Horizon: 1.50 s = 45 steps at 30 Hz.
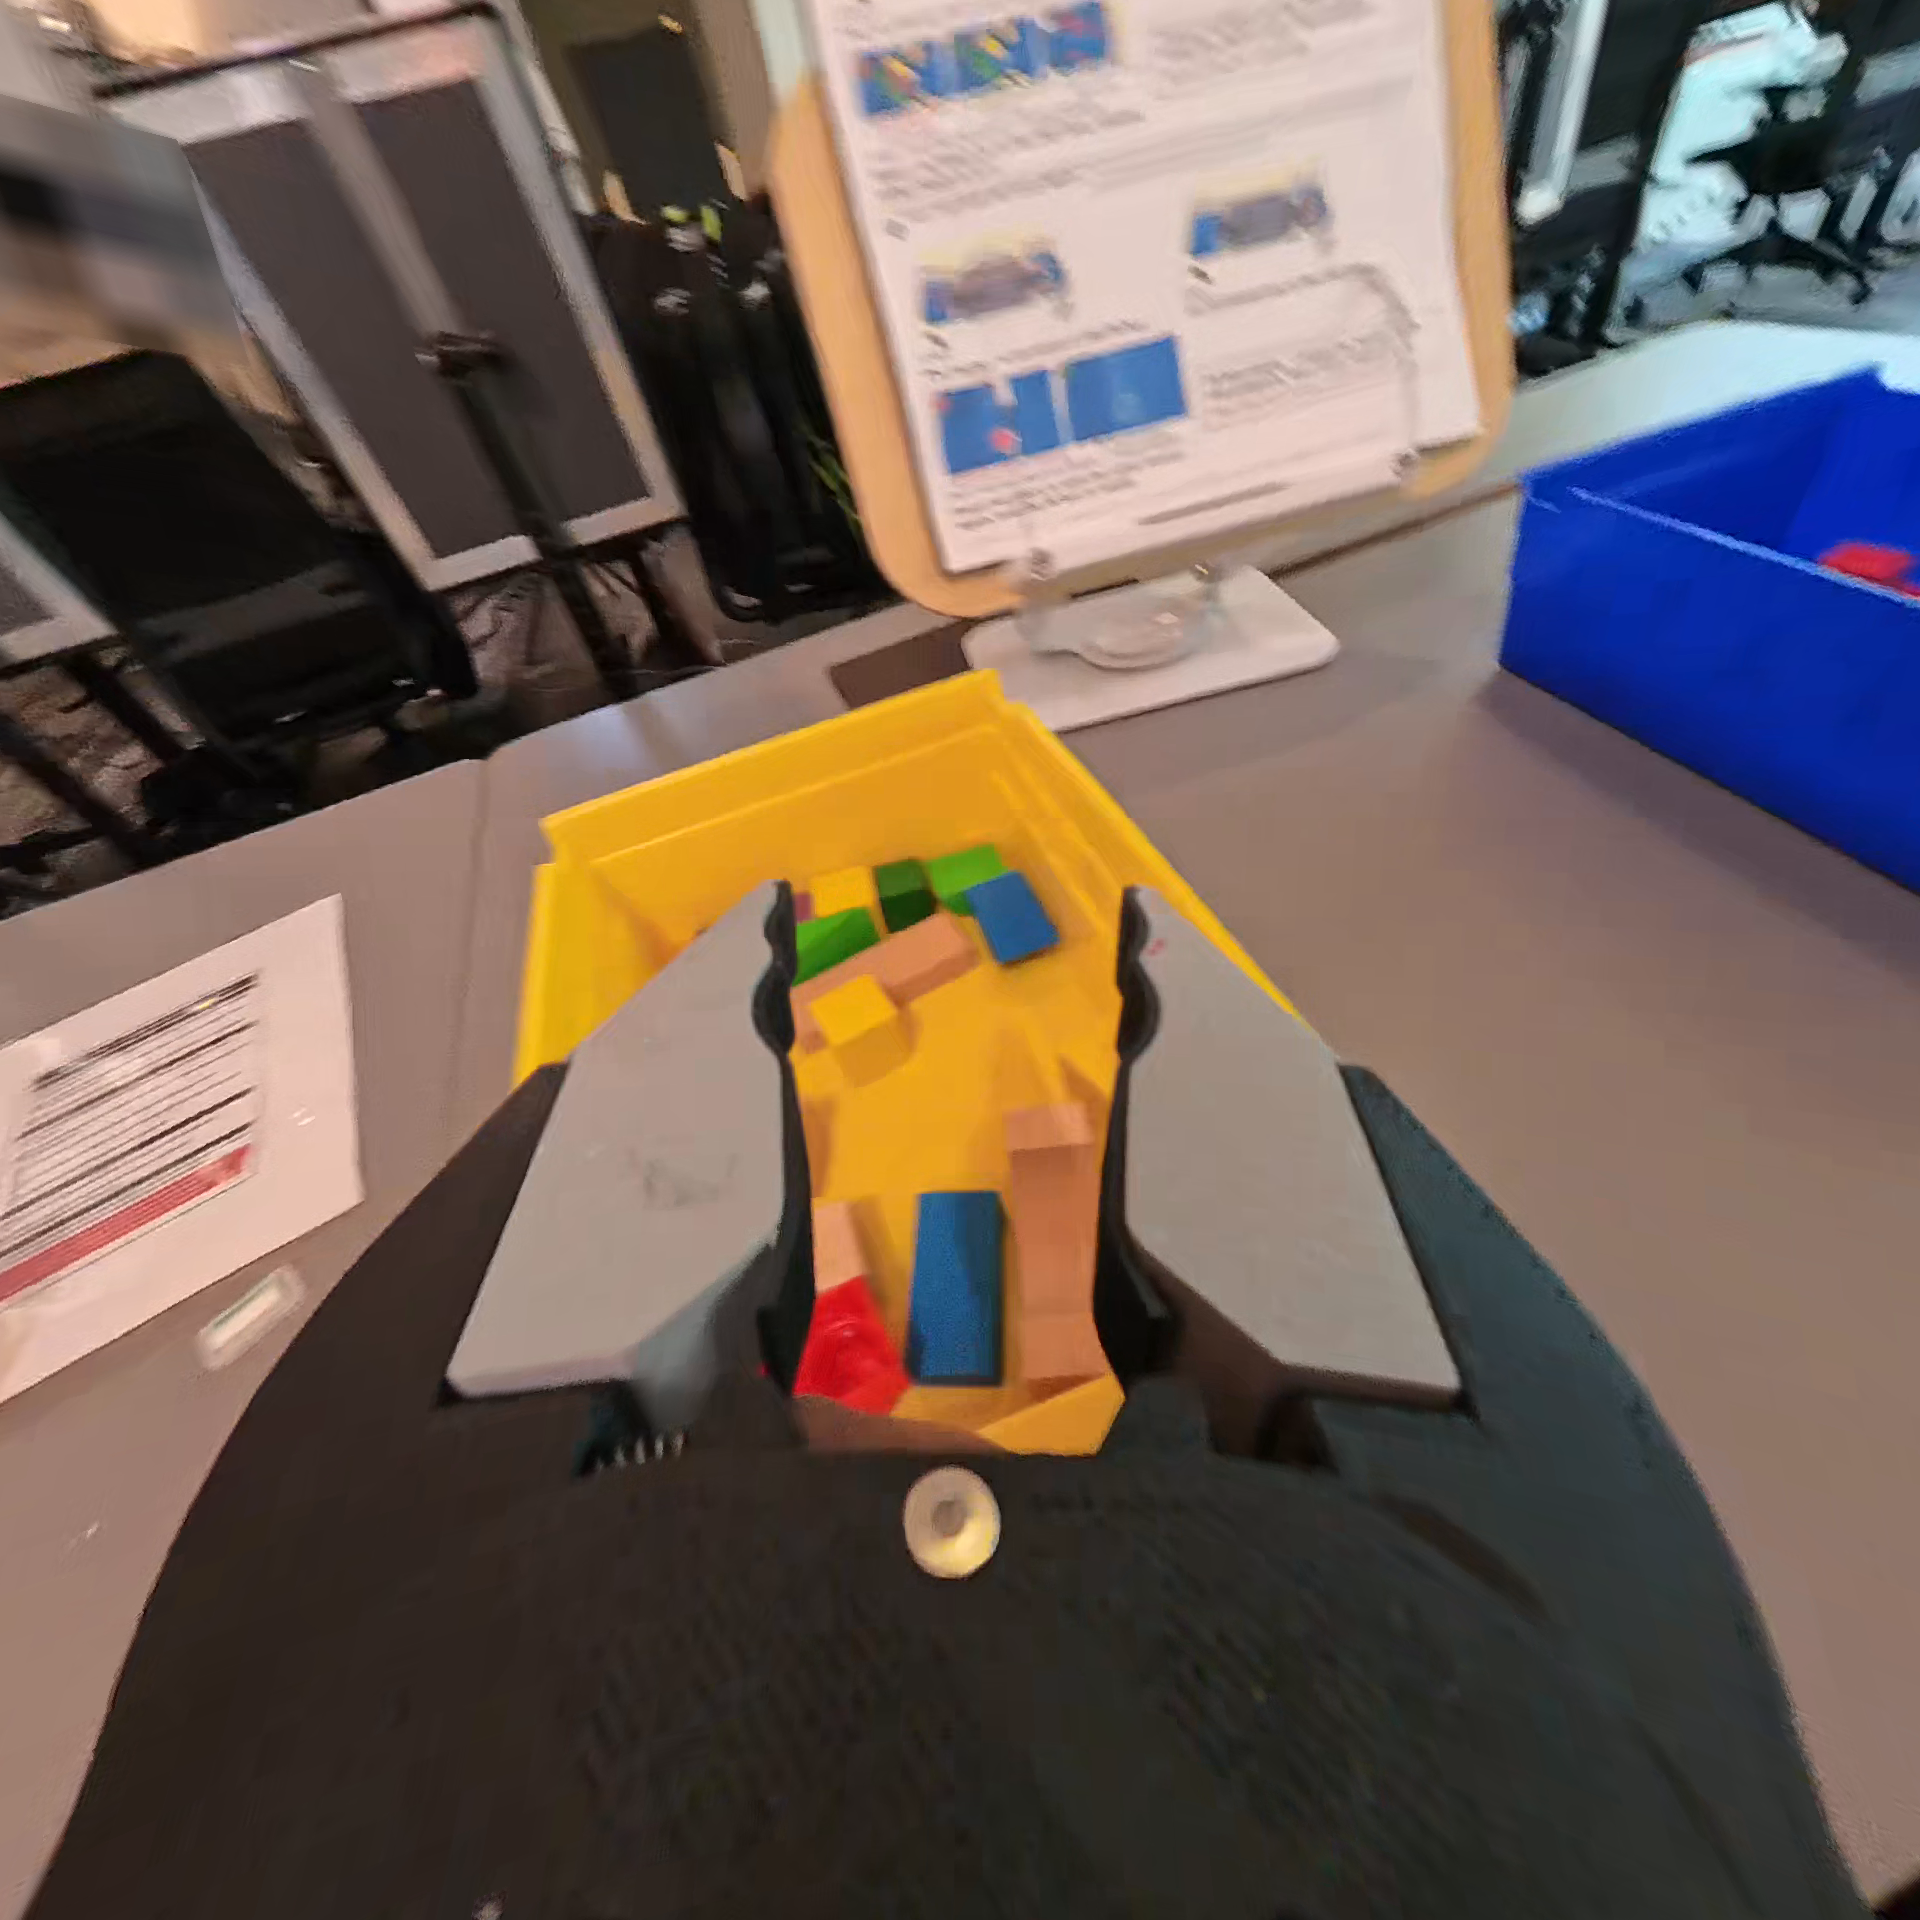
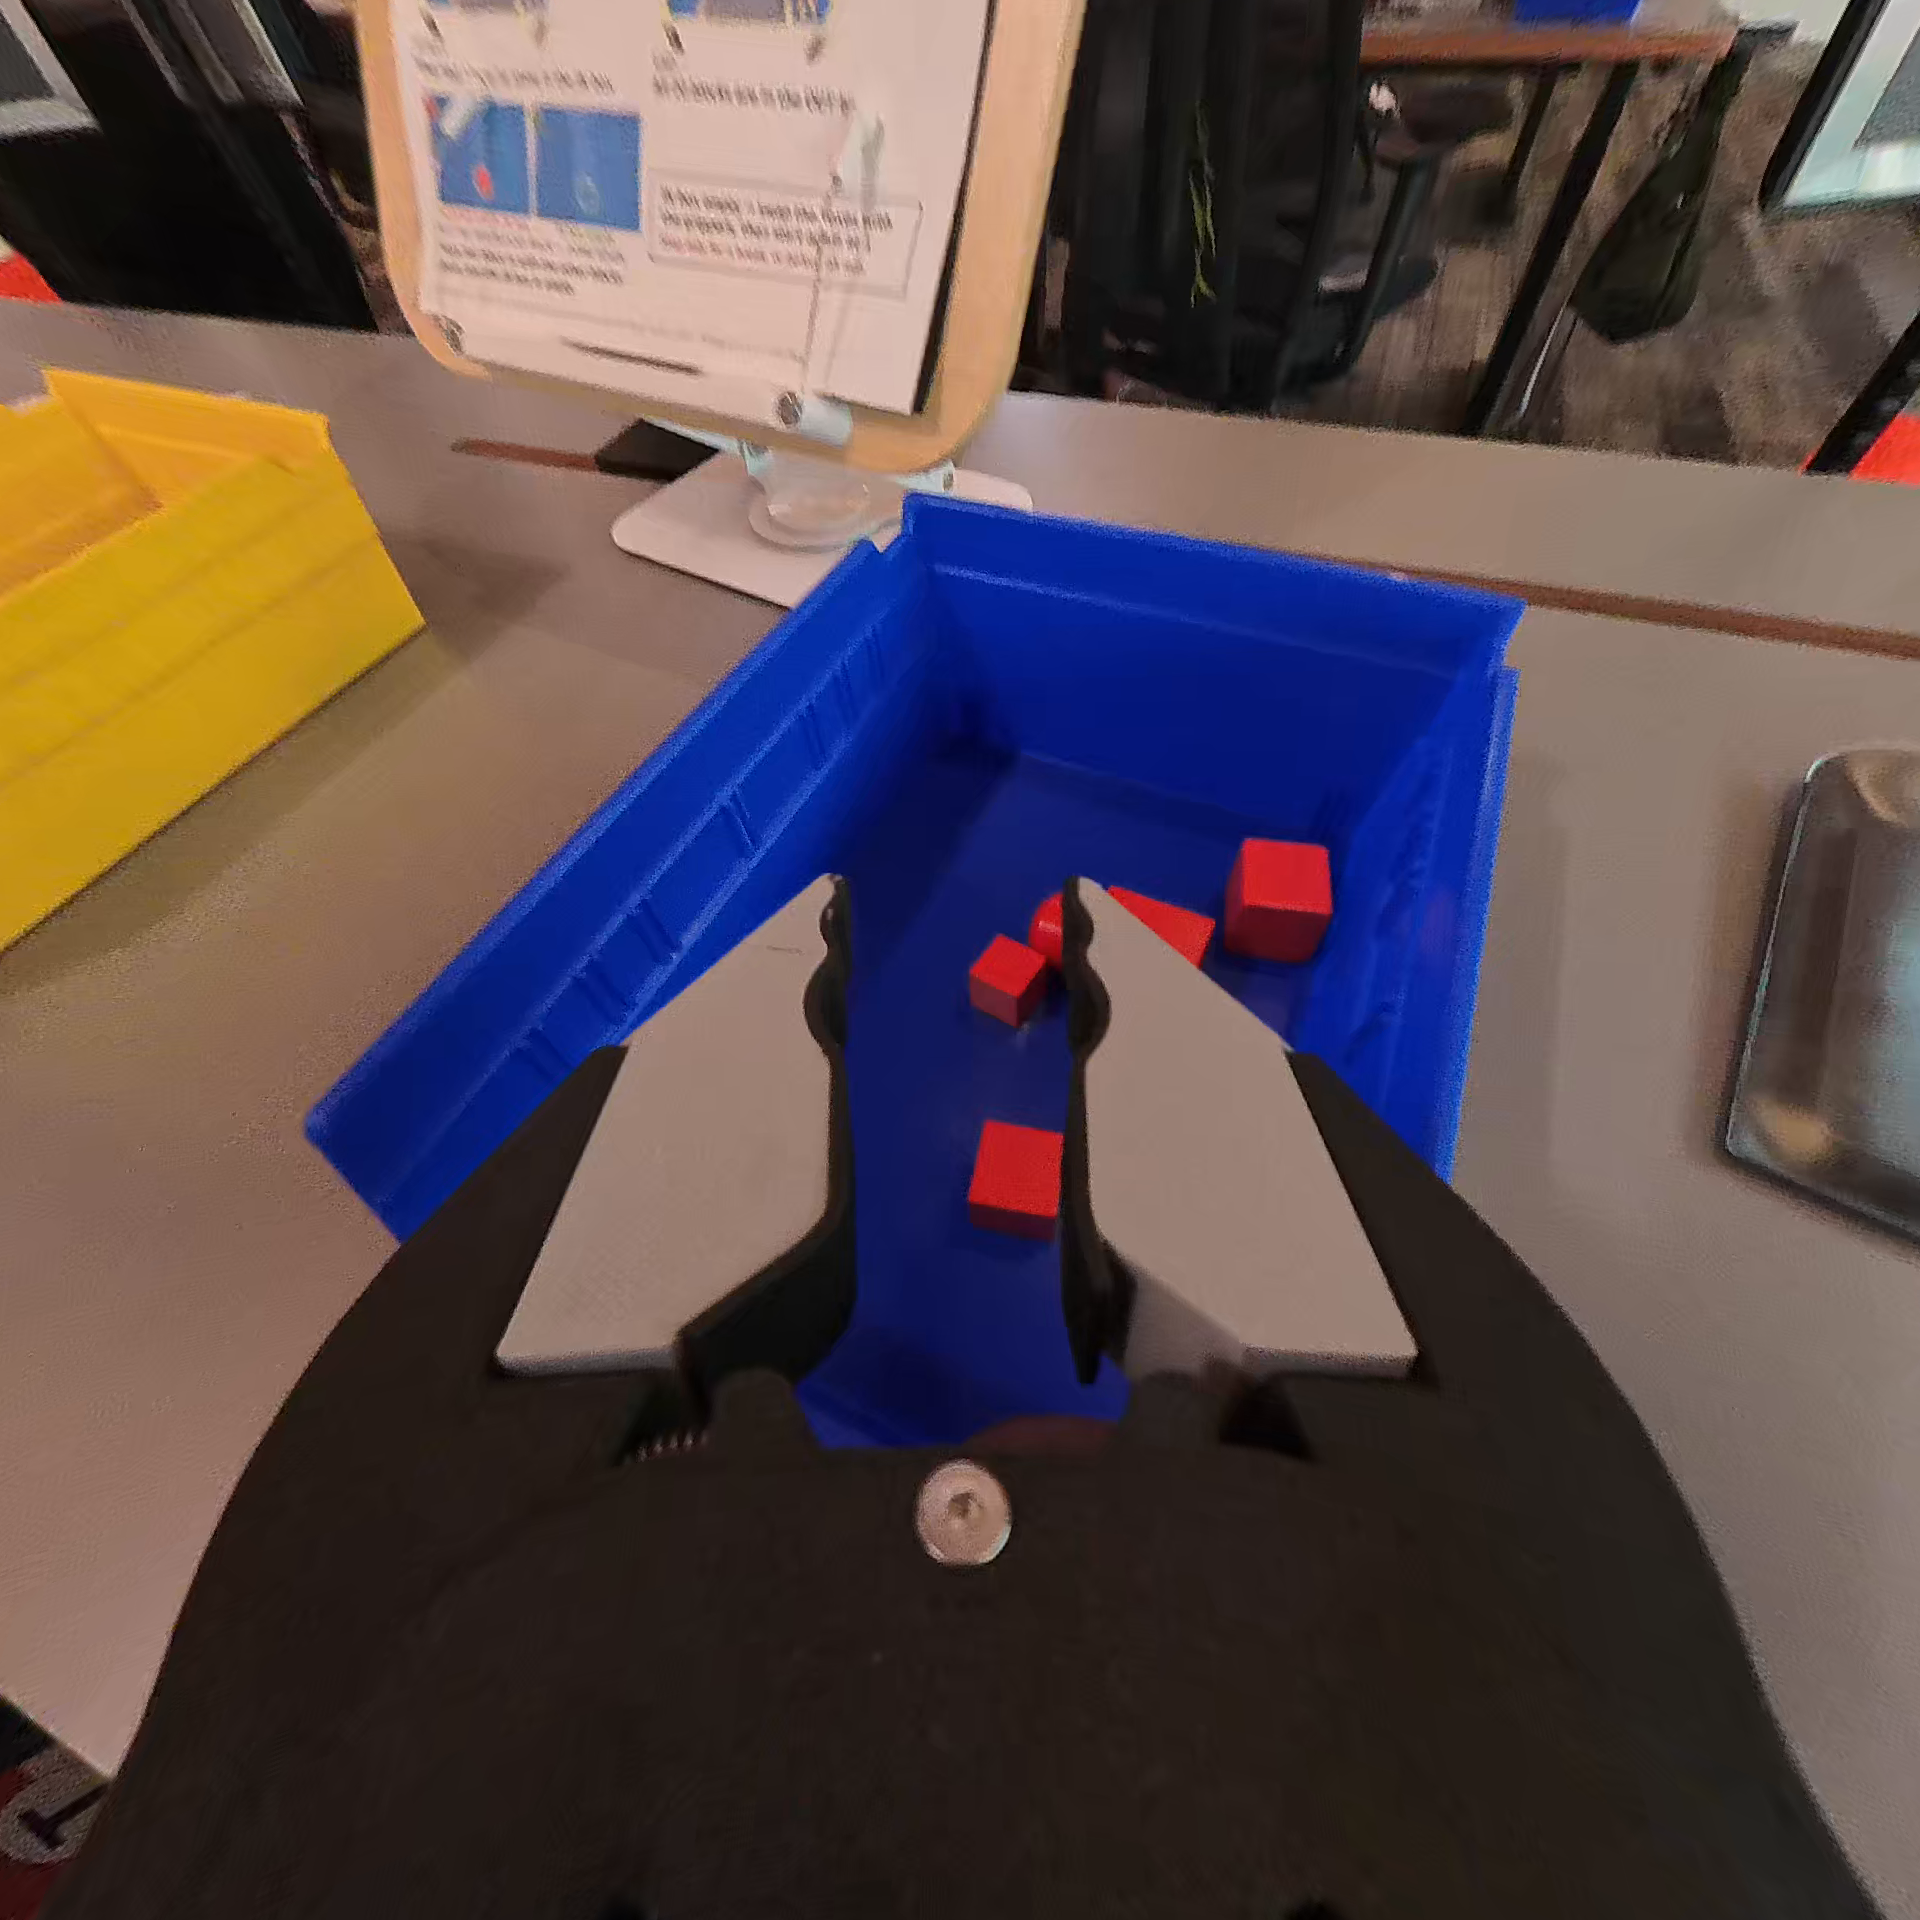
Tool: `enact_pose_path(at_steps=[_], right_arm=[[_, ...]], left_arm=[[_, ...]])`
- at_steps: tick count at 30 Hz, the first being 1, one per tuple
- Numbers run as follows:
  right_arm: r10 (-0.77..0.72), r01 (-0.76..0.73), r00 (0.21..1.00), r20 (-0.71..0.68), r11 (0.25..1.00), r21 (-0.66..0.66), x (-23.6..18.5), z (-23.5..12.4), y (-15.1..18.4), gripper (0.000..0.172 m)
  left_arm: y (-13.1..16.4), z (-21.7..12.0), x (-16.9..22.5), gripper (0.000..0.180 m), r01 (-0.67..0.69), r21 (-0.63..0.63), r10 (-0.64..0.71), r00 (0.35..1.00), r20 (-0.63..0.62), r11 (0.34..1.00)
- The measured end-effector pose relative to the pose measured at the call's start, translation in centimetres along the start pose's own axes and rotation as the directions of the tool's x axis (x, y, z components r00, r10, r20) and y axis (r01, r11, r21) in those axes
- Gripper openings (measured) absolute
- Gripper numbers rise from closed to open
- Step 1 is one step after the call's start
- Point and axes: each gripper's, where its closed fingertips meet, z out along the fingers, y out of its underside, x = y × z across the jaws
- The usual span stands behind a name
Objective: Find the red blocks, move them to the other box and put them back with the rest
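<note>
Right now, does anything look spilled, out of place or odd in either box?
One thing: a red block sits at the near end of the yellow box, among blue, green, yellow and plain wooden ones, while the other red blocks lie in the blue box. Nothing has spilled onto the table.

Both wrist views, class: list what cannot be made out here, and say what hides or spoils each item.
- Left wrist view: the red block in the yellow box is blurred and partly covered by the left tongs; its shape is unclear.
- Right wrist view: a rounded red piece in the blue box is half hidden by a finger of the right tongs.
- Both views: the stand's sheet is too blurred to read.
</note>
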Motion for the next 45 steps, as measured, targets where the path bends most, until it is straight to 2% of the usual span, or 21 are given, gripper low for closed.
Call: enact_pose_path(at_steps=[3, 6, 9, 11, 13, 16, 18, 20, 26, 29, 31, 32, 33, 35, 36, 38, 41, 43, 45], right_arm=[[-0.002, 0.001, 1.000, 0.026, 0.999, 0.048, -0.9, -0.8, -1.2, 0.038], [0.005, -0.011, 0.997, 0.073, 0.997, 0.081, -2.2, -1.1, -2.0, 0.039], [-0.008, -0.001, 0.993, 0.115, 0.997, 0.081, -3.6, -1.1, -2.1, 0.039], [-0.025, 0.016, 0.993, 0.117, 0.997, 0.072, -4.1, -1.1, -2.0, 0.040], [-0.034, 0.024, 0.991, 0.130, 0.997, 0.078, -4.6, -1.1, -2.3, 0.040], [-0.043, 0.029, 0.985, 0.166, 0.996, 0.088, -5.7, -1.1, -2.8, 0.040], [-0.055, 0.041, 0.984, 0.167, 0.995, 0.086, -6.0, -1.0, -2.9, 0.040], [-0.062, 0.048, 0.983, 0.173, 0.995, 0.086, -6.3, -1.0, -2.9, 0.041], [-0.058, 0.042, 0.978, 0.201, 0.996, 0.082, -6.7, -1.2, -2.7, 0.041], [-0.060, 0.043, 0.977, 0.206, 0.995, 0.089, -6.8, -1.6, -2.7, 0.041], [-0.055, 0.033, 0.974, 0.221, 0.994, 0.101, -7.0, -1.9, -2.9, 0.041], [-0.054, 0.031, 0.971, 0.232, 0.994, 0.102, -7.3, -2.0, -2.9, 0.041], [-0.056, 0.033, 0.969, 0.242, 0.994, 0.101, -7.5, -2.1, -2.9, 0.041], [-0.067, 0.043, 0.965, 0.255, 0.994, 0.098, -8.1, -2.3, -2.8, 0.041], [-0.072, 0.047, 0.962, 0.263, 0.994, 0.100, -8.4, -2.4, -2.8, 0.041], [-0.076, 0.046, 0.952, 0.297, 0.993, 0.108, -9.3, -2.6, -3.0, 0.042], [-0.093, 0.061, 0.937, 0.336, 0.993, 0.104, -10.6, -2.5, -2.9, 0.042], [-0.099, 0.065, 0.925, 0.367, 0.993, 0.102, -11.7, -2.5, -2.8, 0.043], [-0.113, 0.063, 0.882, 0.458, 0.991, 0.121, -14.1, -2.9, -3.0, 0.044]], left_arm=[[-0.1, -1.4, -3.2, 0.054, 0.063, 0.050, -0.066, 0.997, 0.050, 0.997], [1.3, -1.4, -4.7, 0.054, 0.079, 0.010, -0.080, 0.994, 0.077, 0.997], [3.4, -0.4, -4.8, 0.051, 0.035, -0.101, -0.033, 0.999, 0.023, 0.994], [5.6, 0.7, -5.4, 0.051, -0.046, -0.255, 0.043, 0.999, -0.014, 0.966], [6.9, 1.1, -5.6, 0.053, -0.129, -0.380, 0.108, 0.991, -0.078, 0.916], [8.5, 0.8, -4.1, 0.044, -0.268, -0.483, 0.151, 0.951, -0.268, 0.833], [10.7, 0.0, -3.2, 0.036, -0.366, -0.565, 0.142, 0.905, -0.401, 0.740], [12.7, -0.5, -2.7, 0.035, -0.449, -0.615, 0.140, 0.864, -0.484, 0.648], [16.7, 0.3, -3.8, 0.037, -0.560, -0.703, 0.235, 0.827, -0.511, 0.438], [17.0, 0.6, -4.0, 0.037, -0.571, -0.720, 0.256, 0.821, -0.510, 0.395], [16.8, 1.3, -3.9, 0.037, -0.584, -0.706, 0.292, 0.812, -0.506, 0.400], [16.6, 1.5, -4.1, 0.028, -0.588, -0.701, 0.312, 0.808, -0.499, 0.403], [16.0, 1.4, -3.4, 0.019, -0.581, -0.688, 0.284, 0.814, -0.507, 0.436], [12.7, 2.3, -4.4, 0.000, -0.519, -0.654, 0.343, 0.854, -0.390, 0.550], [10.9, 2.5, -4.9, 0.000, -0.507, -0.616, 0.377, 0.862, -0.340, 0.603], [8.0, 2.6, -4.5, 0.000, -0.458, -0.541, 0.349, 0.889, -0.298, 0.705], [5.7, 2.9, -4.3, 0.000, -0.442, -0.473, 0.362, 0.897, -0.254, 0.762], [3.3, 2.7, -1.9, 0.000, -0.418, -0.338, 0.329, 0.898, -0.292, 0.843], [-0.3, 1.4, 3.6, 0.000, -0.279, -0.125, 0.199, 0.876, -0.439, 0.952]])
